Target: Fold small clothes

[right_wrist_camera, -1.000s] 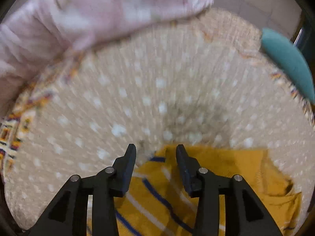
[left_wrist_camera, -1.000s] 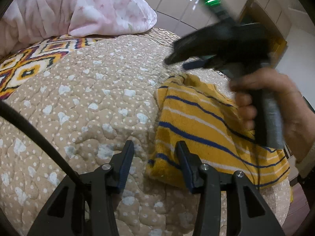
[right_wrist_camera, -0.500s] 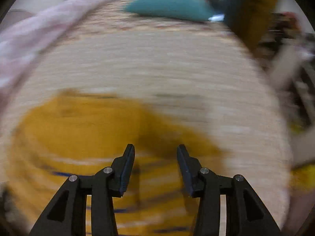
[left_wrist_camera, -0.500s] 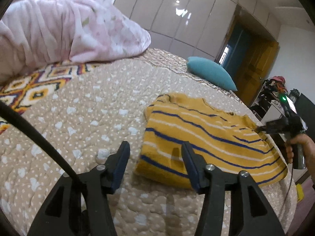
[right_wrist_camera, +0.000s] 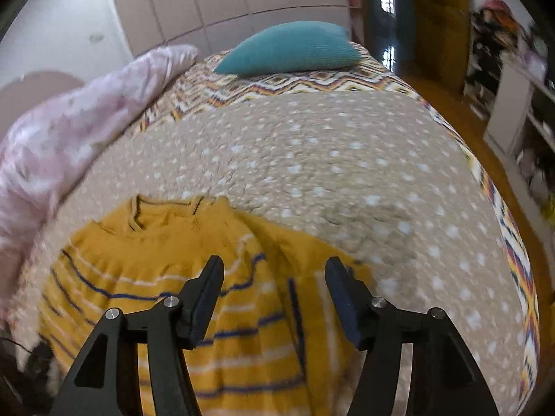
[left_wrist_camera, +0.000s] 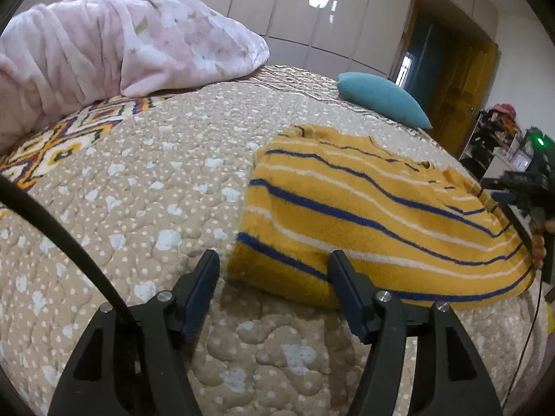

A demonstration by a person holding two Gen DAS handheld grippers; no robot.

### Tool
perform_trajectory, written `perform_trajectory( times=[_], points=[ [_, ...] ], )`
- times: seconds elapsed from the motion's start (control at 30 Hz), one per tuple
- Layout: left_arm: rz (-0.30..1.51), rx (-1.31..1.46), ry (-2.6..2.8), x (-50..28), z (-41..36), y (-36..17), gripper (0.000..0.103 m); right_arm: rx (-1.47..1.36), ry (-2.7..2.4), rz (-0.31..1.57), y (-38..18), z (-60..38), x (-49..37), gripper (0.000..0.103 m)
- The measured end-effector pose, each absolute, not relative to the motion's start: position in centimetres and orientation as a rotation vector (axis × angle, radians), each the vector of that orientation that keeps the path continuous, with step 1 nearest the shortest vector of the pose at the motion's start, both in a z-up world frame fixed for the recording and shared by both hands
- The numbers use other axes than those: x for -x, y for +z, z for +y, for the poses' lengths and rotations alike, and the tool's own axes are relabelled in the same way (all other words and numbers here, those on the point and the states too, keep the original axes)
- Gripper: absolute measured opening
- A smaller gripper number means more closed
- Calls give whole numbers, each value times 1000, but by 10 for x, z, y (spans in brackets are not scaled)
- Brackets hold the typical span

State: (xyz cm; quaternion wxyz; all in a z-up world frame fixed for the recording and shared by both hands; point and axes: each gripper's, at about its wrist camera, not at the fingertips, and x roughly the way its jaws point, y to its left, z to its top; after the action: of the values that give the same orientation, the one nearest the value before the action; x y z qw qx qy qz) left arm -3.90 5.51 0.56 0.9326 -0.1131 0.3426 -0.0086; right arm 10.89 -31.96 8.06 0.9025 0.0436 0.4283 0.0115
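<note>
The yellow sweater (left_wrist_camera: 374, 222) with blue and white stripes lies folded on the dotted tan quilt (left_wrist_camera: 145, 187) of the bed. The left gripper (left_wrist_camera: 274, 270) hovers at its near edge — jaws wide, holding nothing. The right gripper (right_wrist_camera: 272, 274) hangs over the sweater — jaws wide and empty too. A teal pillow (right_wrist_camera: 291, 52) and a pink blanket (left_wrist_camera: 114, 45) lie farther back.

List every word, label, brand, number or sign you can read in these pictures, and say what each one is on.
None can be read.
Yellow striped sweater: no tag or print shows.
Bed cover: patterns only.
Shelves by the wall: too blurred to tell.
</note>
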Motion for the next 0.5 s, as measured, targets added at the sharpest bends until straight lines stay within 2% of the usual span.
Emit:
perform_trajectory(
  times=[0.03, 0.07, 0.1, 0.13, 0.2, 0.33, 0.43, 0.5],
  points=[
    [702, 224, -15, 39, 54, 5, 66, -88, 36, 900, 73, -316, -117, 63],
    [704, 222, -16, 39, 54, 5, 67, -101, 58, 919, 67, -312, -124, 35],
    [705, 223, -19, 39, 54, 5, 67, -120, 80, 945, 61, -312, -130, 14],
    [707, 225, -22, 38, 55, 5, 68, -141, 81, 957, 56, -315, -134, 6],
    [709, 227, -29, 38, 56, 4, 69, -196, 75, 917, 58, -325, -131, 6],
    [715, 213, -28, 37, 54, 4, 70, -479, -15, 898, 39, -382, -127, 6],
    [718, 208, -30, 37, 53, 4, 71, -519, -25, 919, 21, -393, -124, 3],
    [721, 207, -30, 37, 53, 4, 72, -545, -10, 911, 24, -395, -121, 6]
  ],
)
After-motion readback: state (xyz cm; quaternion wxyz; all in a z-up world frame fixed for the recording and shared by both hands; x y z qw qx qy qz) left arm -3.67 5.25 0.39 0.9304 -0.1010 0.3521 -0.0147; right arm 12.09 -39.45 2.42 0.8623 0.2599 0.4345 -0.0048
